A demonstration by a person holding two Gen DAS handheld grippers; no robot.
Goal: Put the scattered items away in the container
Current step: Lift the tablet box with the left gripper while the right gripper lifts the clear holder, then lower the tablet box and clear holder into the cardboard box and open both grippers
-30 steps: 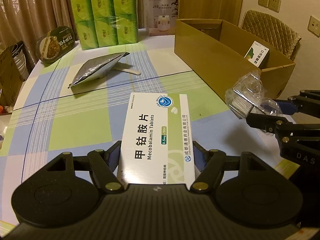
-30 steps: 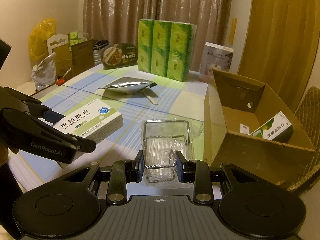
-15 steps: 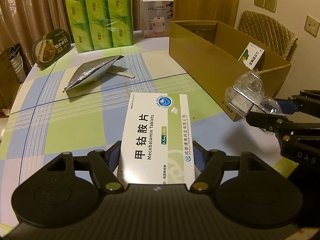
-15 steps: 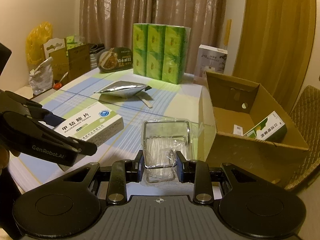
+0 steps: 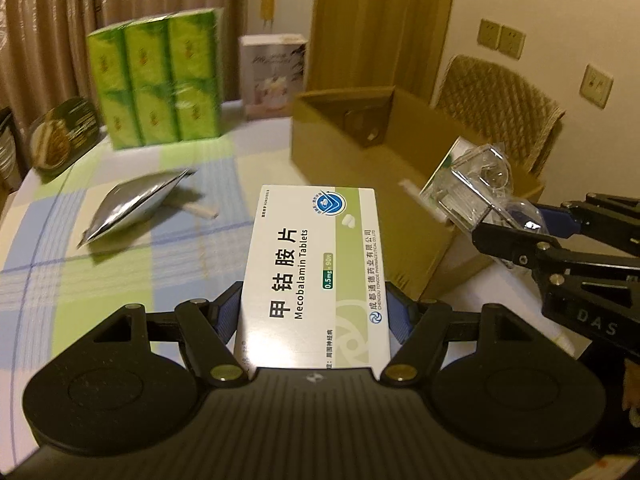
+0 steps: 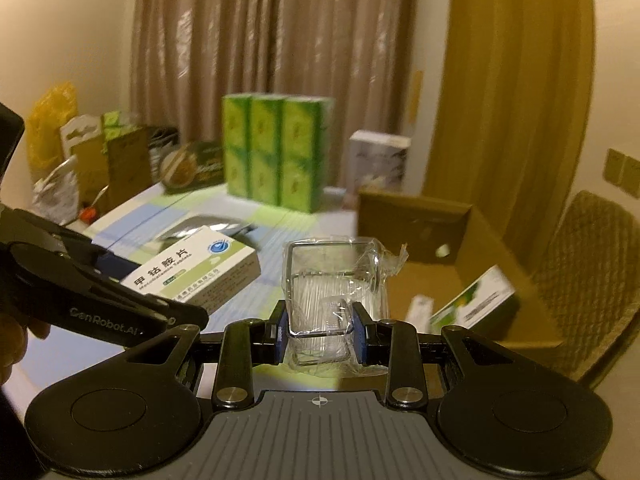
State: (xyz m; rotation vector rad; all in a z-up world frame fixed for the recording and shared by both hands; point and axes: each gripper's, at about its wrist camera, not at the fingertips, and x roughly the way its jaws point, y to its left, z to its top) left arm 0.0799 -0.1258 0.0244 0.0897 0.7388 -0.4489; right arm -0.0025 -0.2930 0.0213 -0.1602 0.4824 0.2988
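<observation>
Two grippers, both loaded up. Left gripper [image 5: 316,314] has its jaws spread about as wide as a white-and-green tablet box [image 5: 320,264], squeezing it on both long sides near the back end, so the box sticks out flat ahead of the fingers, printed face up, lifted off the table. Right gripper [image 6: 319,328] is closed much narrower, blue pads pinching a clear plastic packet [image 6: 334,284] with a bent wire frame and what looks like thin white sticks inside; can't make out what it really is. In the left wrist view that packet [image 5: 472,188] hangs right over the near corner of the cardboard box [image 5: 360,168], while the tablet box is just short of the carton's left wall. Inside the carton there's already a green-and-white medicine box [image 6: 476,300] leaning against the far side, plus some small white thing next to it, too blurry to tell. Further out on the checked tablecloth [image 5: 120,272] a silver foil pouch [image 5: 132,208] lies flat with a pale stick poking out from under it. Way at the back a pack of green tissue packets [image 5: 156,80] stands beside a white carton [image 5: 274,76].
</observation>
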